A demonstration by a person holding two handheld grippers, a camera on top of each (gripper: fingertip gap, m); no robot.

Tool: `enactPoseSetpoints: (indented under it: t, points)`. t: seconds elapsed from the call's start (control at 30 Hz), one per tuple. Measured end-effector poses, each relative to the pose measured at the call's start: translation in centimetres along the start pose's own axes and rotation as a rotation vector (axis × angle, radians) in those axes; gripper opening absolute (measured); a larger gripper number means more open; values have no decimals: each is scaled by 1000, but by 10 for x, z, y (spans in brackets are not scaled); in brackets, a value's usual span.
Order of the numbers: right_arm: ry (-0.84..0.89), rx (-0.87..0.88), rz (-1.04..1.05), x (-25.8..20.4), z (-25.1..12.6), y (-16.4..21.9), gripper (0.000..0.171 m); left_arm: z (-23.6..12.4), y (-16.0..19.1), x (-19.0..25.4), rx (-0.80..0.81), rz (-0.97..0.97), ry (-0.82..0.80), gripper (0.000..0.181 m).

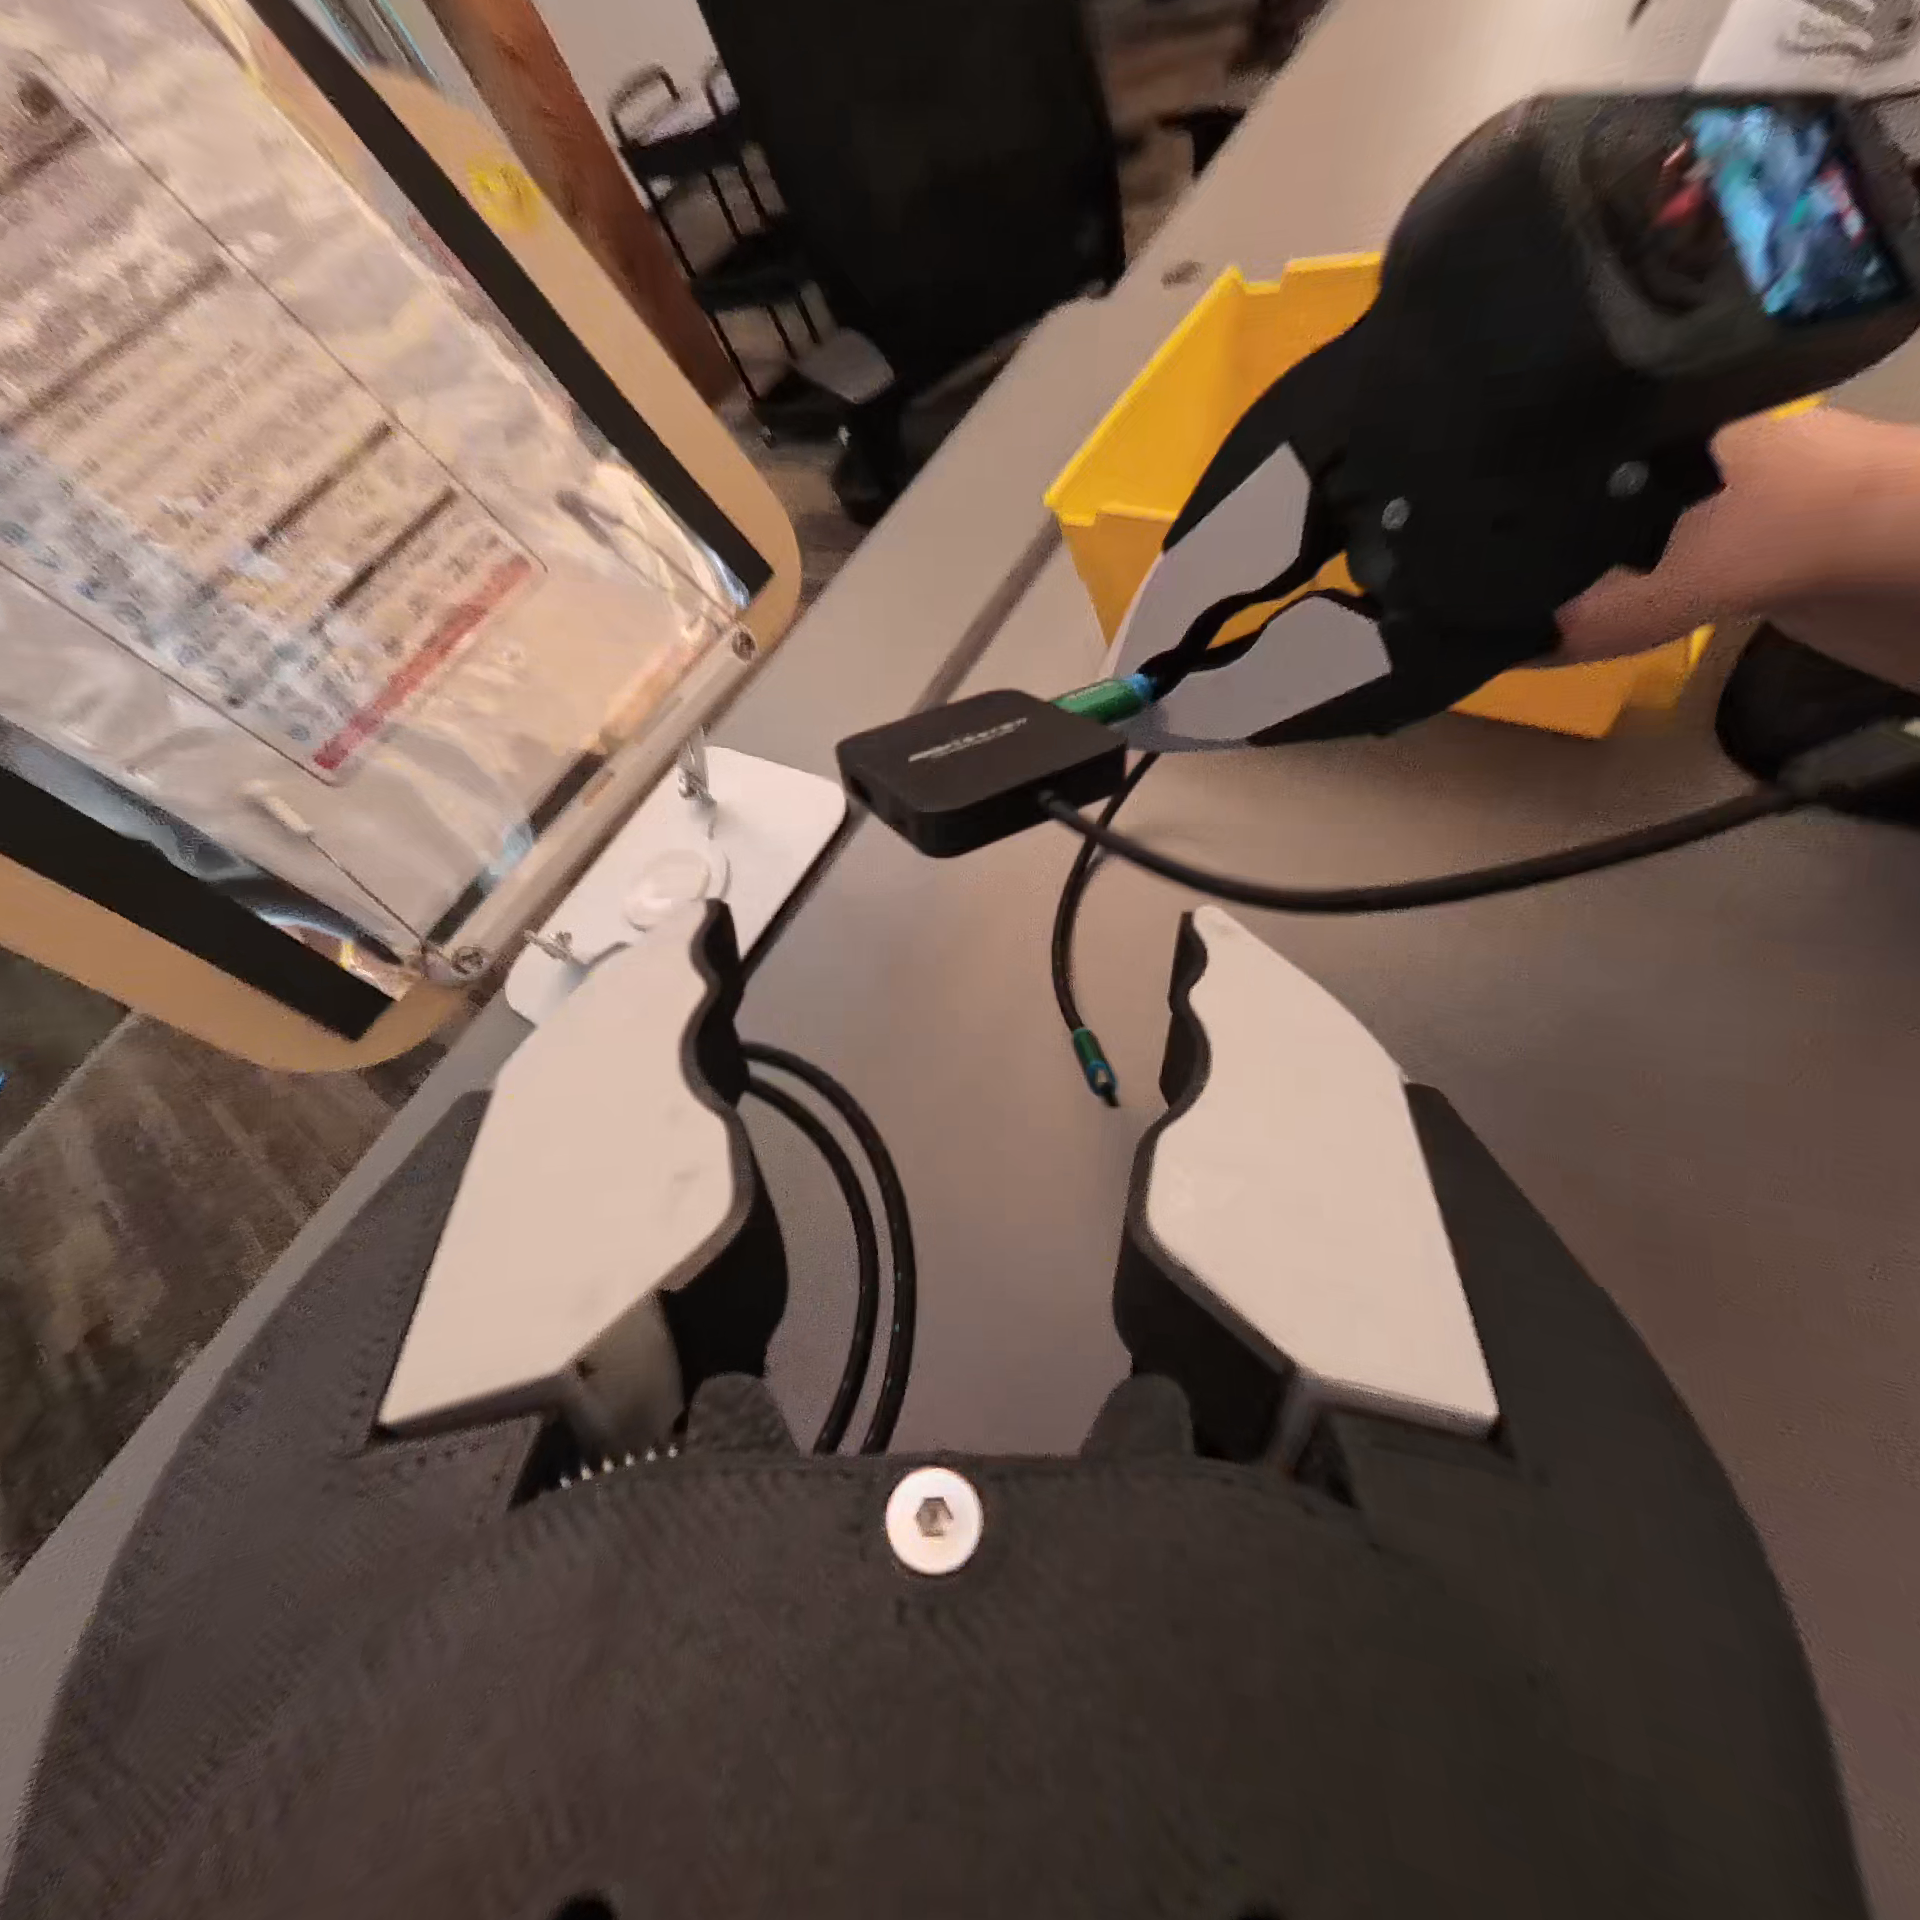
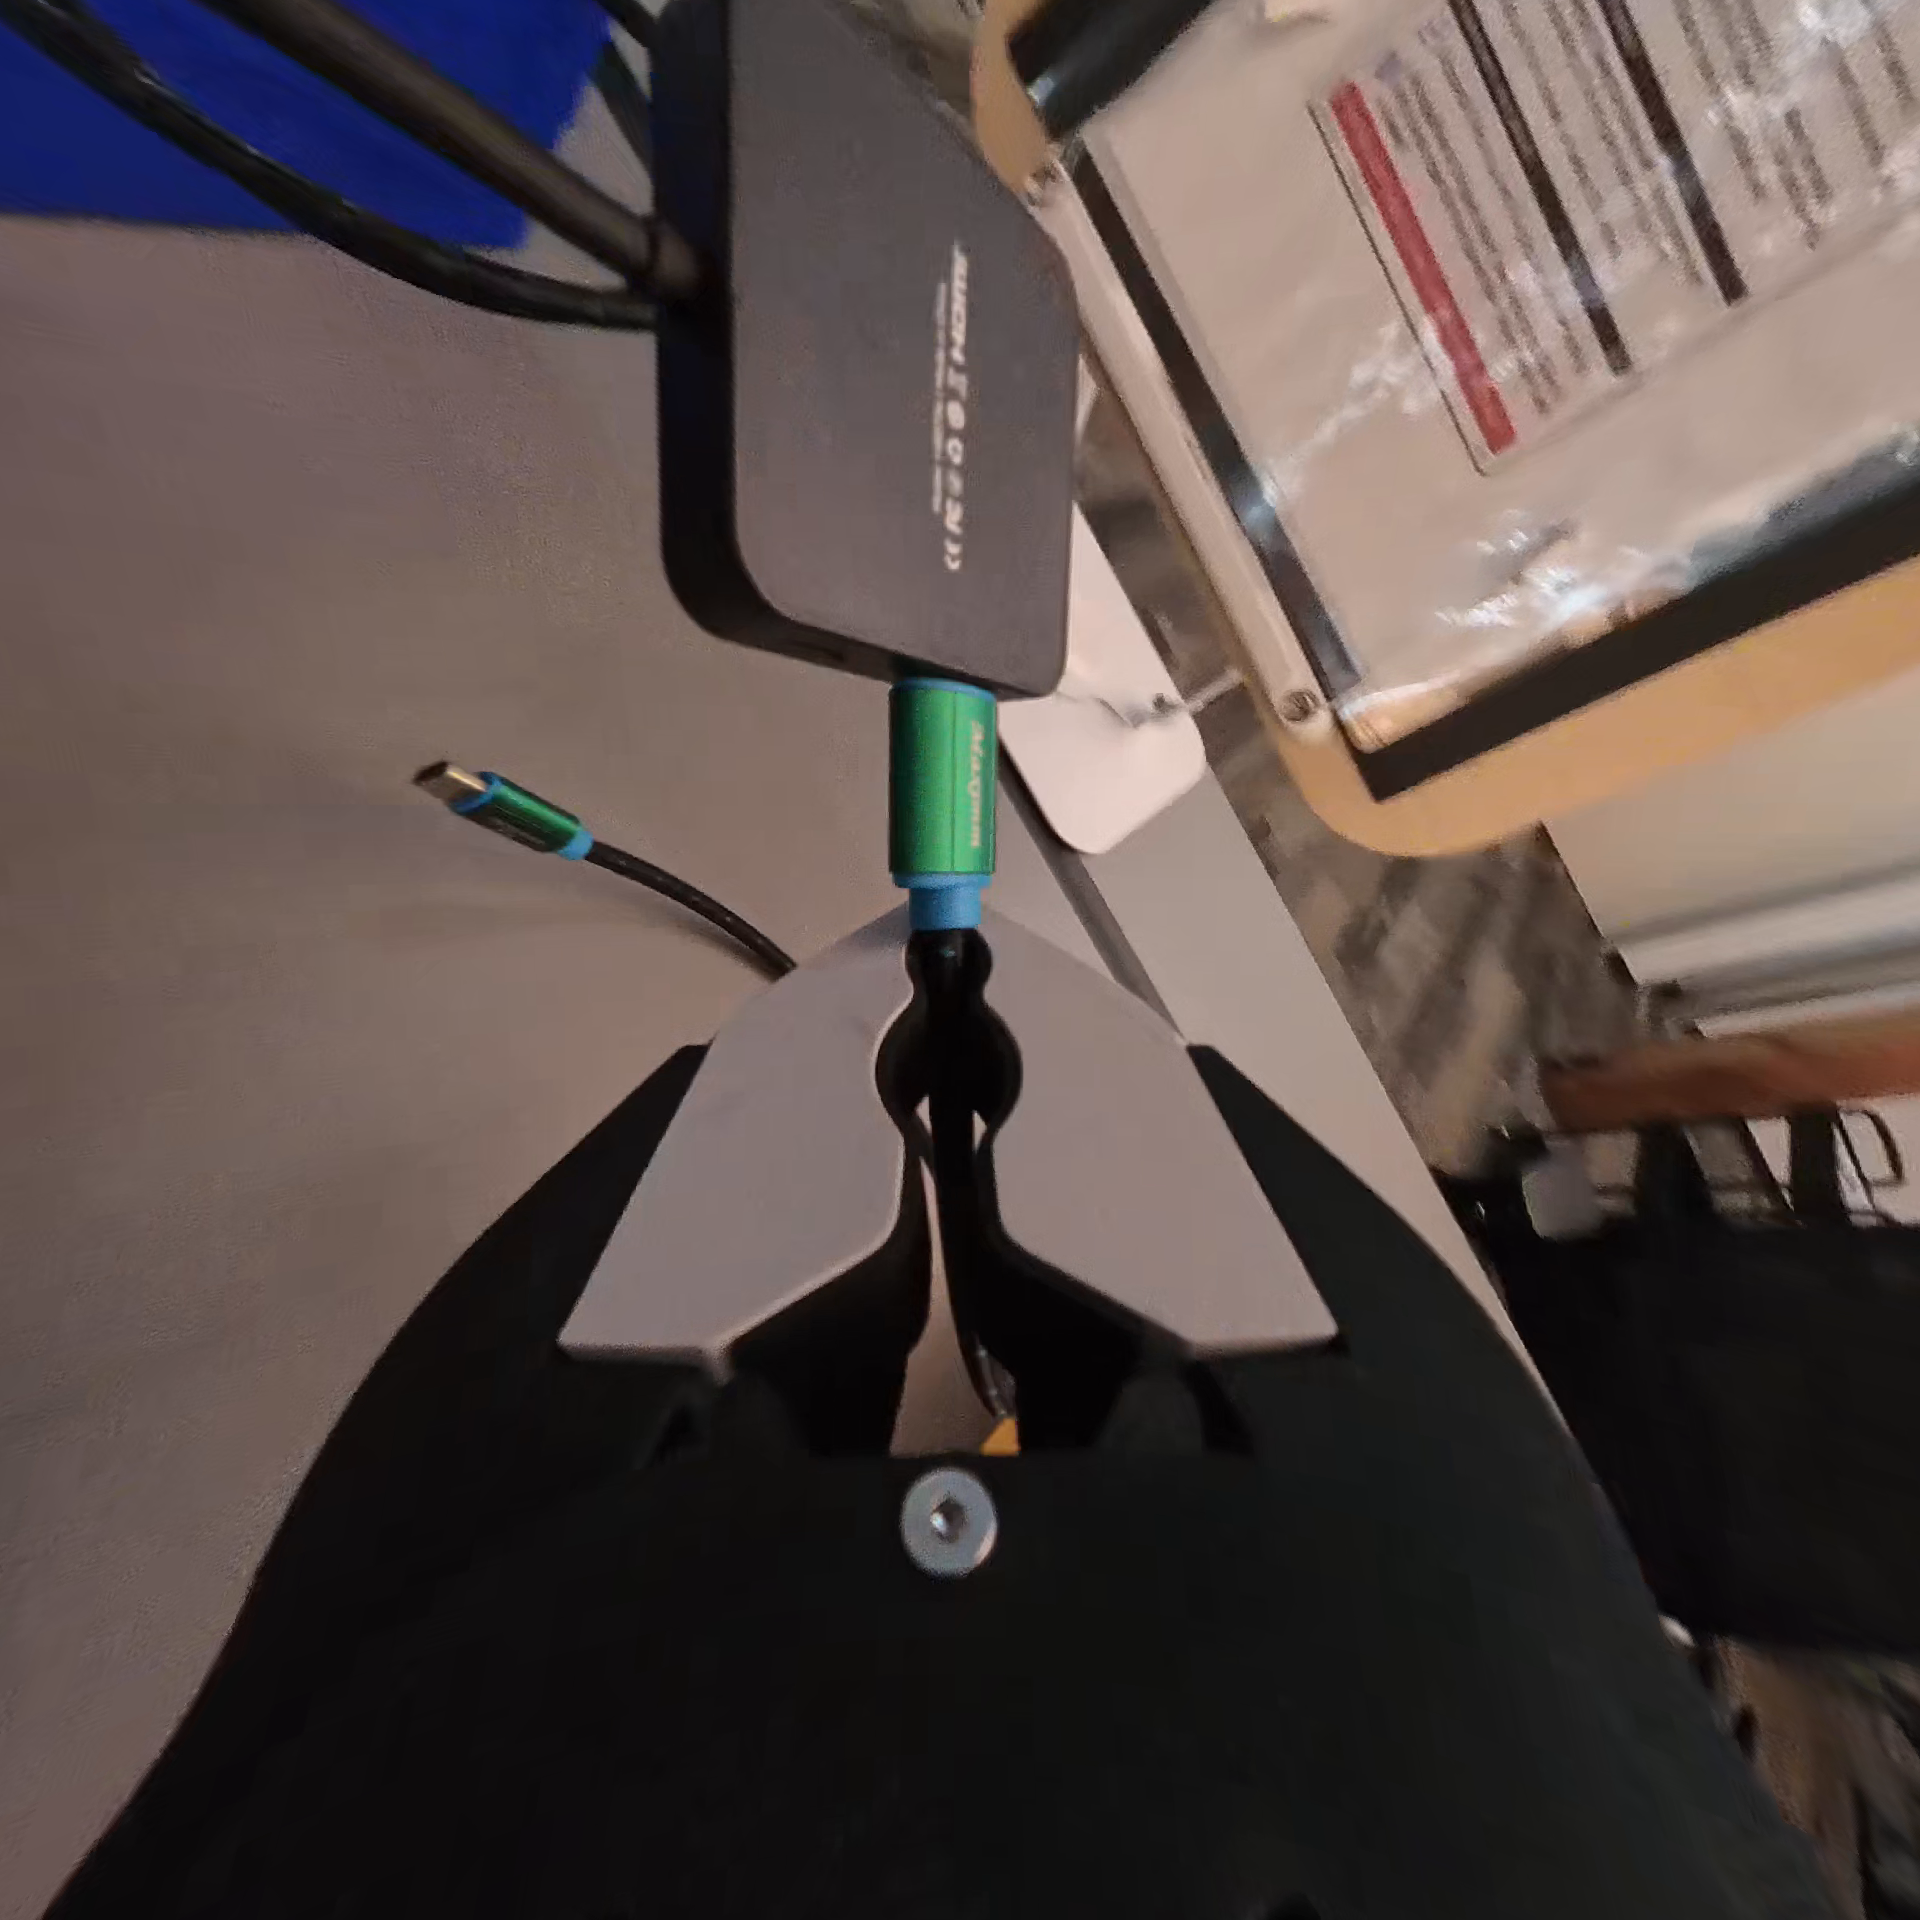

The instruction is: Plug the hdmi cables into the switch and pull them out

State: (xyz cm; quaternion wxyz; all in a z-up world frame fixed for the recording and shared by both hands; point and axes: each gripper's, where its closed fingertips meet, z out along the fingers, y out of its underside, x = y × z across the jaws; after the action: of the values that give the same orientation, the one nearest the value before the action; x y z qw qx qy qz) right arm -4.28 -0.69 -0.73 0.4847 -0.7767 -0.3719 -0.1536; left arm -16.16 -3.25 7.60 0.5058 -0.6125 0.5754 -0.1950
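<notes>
On the grey table (image 1: 1558, 1091), the black switch (image 2: 883, 343) is being approached by a green plug (image 2: 943, 790) whose cable is being clamped by the right gripper (image 2: 945, 956).

The plug's long axis is being kept in line with that gripper's fingers, nose at the switch's edge; how deep it is seated cannot be told. The left gripper (image 1: 951, 971) is being held wide apart over the table, gripping nothing. A second green plug (image 1: 1091, 1065) is lying loose near it, tip away from the switch. The yellow bin (image 1: 1174, 436) is partly hidden.
</notes>
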Motion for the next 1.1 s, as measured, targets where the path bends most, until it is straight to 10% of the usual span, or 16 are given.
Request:
enactPoseSetpoints:
  t: [0.2,0.47,1.1]
  points:
    - [-103,-40,82,-4,-10,3,0,15,13,0,-148,366,-249,75]
    - [-265,-135,173,-24,-41,1,0,44,0,16,39,636,-321,71]
    - [-436,-259,133,-59,-60,10,0,66,14,69,157,804,-139,24]
